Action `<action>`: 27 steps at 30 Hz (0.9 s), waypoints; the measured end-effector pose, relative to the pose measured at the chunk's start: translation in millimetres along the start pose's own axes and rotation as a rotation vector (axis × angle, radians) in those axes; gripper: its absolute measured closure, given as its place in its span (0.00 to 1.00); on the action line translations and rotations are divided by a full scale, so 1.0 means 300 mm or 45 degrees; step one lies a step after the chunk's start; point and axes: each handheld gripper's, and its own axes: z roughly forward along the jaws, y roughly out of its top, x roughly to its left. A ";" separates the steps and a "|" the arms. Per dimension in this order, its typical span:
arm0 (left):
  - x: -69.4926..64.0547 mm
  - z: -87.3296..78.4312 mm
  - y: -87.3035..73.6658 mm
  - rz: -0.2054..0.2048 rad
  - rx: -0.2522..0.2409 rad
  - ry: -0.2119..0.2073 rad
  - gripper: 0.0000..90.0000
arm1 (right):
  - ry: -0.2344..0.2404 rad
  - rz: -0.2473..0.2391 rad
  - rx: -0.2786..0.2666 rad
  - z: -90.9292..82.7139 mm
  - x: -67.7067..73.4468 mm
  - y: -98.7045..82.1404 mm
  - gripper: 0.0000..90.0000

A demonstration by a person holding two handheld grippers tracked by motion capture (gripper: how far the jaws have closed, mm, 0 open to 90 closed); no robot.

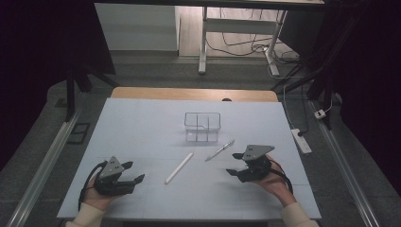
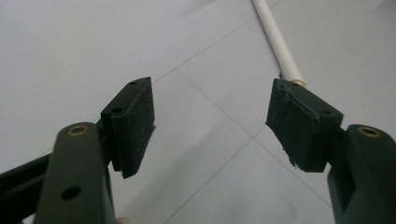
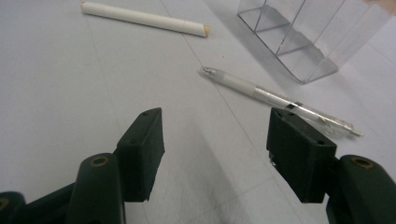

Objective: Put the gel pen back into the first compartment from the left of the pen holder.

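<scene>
The white table [image 1: 142,127] sits on a grey floor [image 1: 156,71]. A clear divided box [image 1: 202,126] stands at twelve o'clock. The left gripper [image 1: 135,172] at seven and right gripper [image 1: 234,164] at four gape empty. White stick [image 1: 179,168] centre; clear pen [image 1: 220,150] just beside the right gripper.

Clear compartment box [image 1: 202,126]: upright on white sheet [image 1: 142,123], centre of tabletop, toward far edge. Wooden tabletop [image 1: 189,93] bare in strip along far edge; small dark thing [image 1: 227,100] there, unclear what. Floor off right edge: white power strip [image 1: 301,140], cable running away from it. Beyond far edge: white desk legs [image 1: 203,42], loose cables [image 1: 246,45]. Metal rail [image 1: 42,165] on floor along left side.
</scene>
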 end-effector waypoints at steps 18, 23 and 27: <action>-0.010 0.008 0.001 0.021 0.013 0.006 0.36 | 0.067 -0.075 0.094 0.086 -0.050 0.066 0.38; -0.011 0.008 0.002 0.021 0.010 0.003 0.36 | 0.082 -0.108 0.117 0.101 -0.059 0.092 0.38; -0.008 0.010 0.001 0.021 0.017 0.004 0.36 | 0.085 -0.139 0.148 0.109 -0.068 0.117 0.38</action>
